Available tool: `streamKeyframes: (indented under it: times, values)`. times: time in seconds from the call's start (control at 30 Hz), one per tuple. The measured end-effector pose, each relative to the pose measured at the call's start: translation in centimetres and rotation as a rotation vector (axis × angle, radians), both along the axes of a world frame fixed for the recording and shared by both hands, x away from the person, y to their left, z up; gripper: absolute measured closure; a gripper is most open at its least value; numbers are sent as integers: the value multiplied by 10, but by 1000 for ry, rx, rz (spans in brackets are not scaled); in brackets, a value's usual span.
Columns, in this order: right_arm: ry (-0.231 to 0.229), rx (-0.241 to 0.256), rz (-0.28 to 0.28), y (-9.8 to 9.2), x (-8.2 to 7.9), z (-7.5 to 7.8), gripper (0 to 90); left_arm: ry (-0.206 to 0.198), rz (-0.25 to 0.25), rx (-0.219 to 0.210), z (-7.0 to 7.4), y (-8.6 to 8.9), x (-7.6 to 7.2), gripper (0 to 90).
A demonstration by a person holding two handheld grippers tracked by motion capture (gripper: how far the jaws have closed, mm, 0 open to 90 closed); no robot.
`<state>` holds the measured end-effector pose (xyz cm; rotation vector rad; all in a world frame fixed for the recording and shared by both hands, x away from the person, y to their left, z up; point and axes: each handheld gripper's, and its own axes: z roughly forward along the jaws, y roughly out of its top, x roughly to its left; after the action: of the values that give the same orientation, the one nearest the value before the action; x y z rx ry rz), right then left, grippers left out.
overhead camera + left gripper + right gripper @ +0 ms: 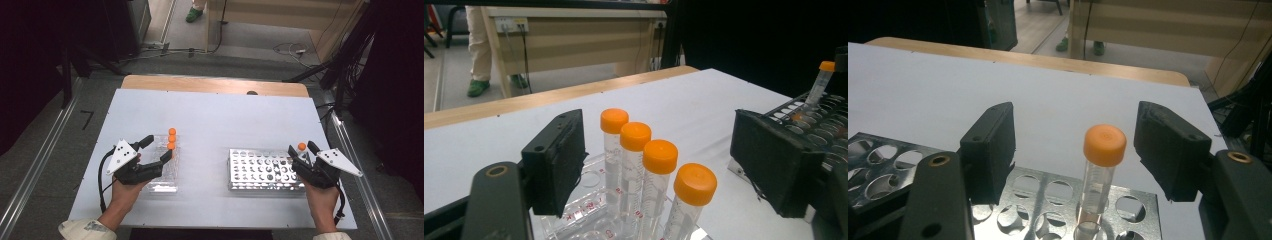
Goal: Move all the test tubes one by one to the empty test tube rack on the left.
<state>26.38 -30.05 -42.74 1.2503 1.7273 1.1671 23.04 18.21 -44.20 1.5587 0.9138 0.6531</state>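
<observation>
Left gripper (659,165) wide around orange-capped tubes (659,172); right gripper (1083,150) wide around racked tube (1103,165)

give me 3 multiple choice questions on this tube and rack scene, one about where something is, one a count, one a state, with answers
1. Where does the lone orange-capped clear tube stand?
A. in the metal perforated rack
B. flat on the white table
C. in the clear plastic rack

2. How many orange-capped tubes stand in the clear plastic rack?
A. two
B. four
C. six

3. How is the right gripper set?
A. shut on the tube
B. open, jaws either side of the tube
C. shut on nothing

Answers: 1 A, the right gripper view shows its base in a rack hole. 2 B, the left gripper view shows four caps in a row. 3 B, gaps show on both sides of the cap.
</observation>
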Motion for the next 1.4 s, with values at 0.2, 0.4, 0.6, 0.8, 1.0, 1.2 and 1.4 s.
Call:
streamKeyframes:
  times: [0.2,0.4,0.6,0.8,1.0,1.2,1.4]
  values:
    - [28,23,-25,-9,7,-12,355,0,-2,0,0,0,0,215]
    - [46,3,-30,-9,11,-20,433,2,1,0,0,0,0,215]
    - [82,11,-29,-10,11,-22,522,0,1,-5,0,0,0,216]
    - [107,-3,-29,-7,10,-28,600,1,2,-5,0,1,0,216]
    - [112,-1,-36,-7,10,-31,637,1,-1,-7,0,0,0,217]
    - [117,-3,-46,-8,11,-33,681,1,-2,-8,0,0,0,217]
    - [109,-2,-53,-9,11,-32,713,0,-2,-8,0,0,-1,217]
